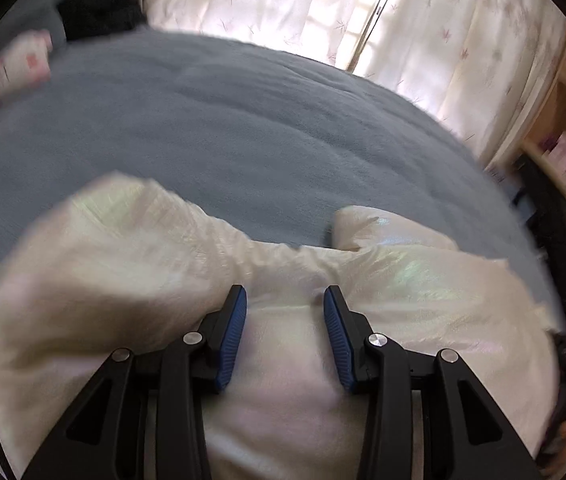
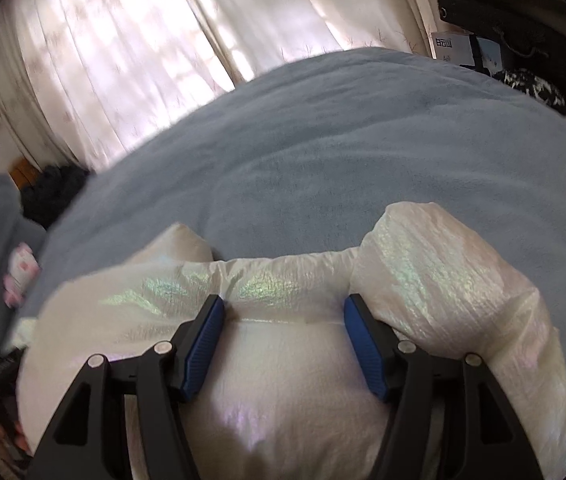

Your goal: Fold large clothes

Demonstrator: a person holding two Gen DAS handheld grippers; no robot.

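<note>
A big puffy white jacket (image 1: 283, 360), pearly and iridescent where the light catches it, lies on the near edge of a bed spread with a grey-blue blanket (image 1: 223, 128). Pale curtains (image 2: 123, 40) hang behind the far side of the bed, and something pink and white (image 1: 15, 64) sits far off to the left.

The left gripper (image 1: 285, 304) hangs over the middle of the jacket, its blue pads parted with fabric bulging up between them; from here I cannot tell whether they press on it. The right gripper (image 2: 283, 312) stands wider, its pads clear of the cloth beneath, gripping nothing as far as I can see.

The folding looks partway along, I would say. The sleeves (image 2: 443, 264) seem drawn in toward the body, one puffed up on the right, another end poking out on the far left. The bundle is still lumpy and loose, so it probably wants a further fold and a flattening.
</note>
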